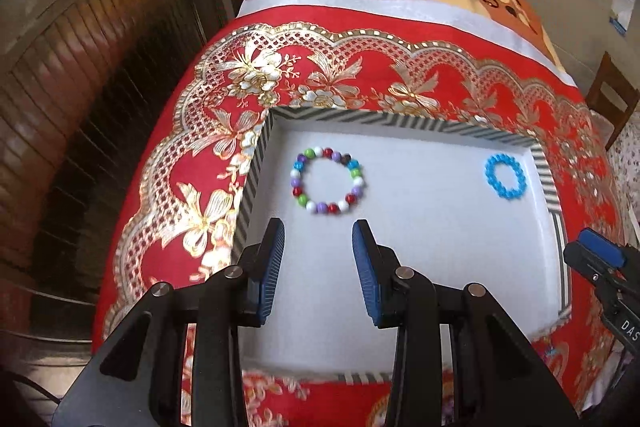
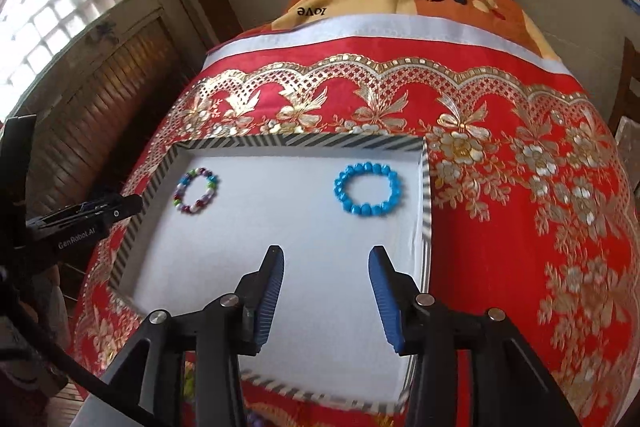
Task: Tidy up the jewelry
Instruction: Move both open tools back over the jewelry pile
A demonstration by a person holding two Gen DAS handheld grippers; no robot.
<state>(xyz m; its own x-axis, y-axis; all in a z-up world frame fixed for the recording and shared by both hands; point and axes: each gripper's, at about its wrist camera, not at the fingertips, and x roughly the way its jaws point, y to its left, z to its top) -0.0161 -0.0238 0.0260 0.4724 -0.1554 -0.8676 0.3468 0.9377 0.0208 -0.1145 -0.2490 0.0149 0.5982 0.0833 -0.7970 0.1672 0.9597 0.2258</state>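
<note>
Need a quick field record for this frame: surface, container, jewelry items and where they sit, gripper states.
surface: red tablecloth with gold floral print
container: shallow white tray with grey-striped rim
item 1: multicoloured round-bead bracelet, lying flat in tray, far left area
item 2: blue faceted-bead bracelet, lying flat in tray, far right area
items touching: no, well apart
left gripper: open, empty, above tray near item 1
right gripper: open, empty, above tray near item 2
</note>
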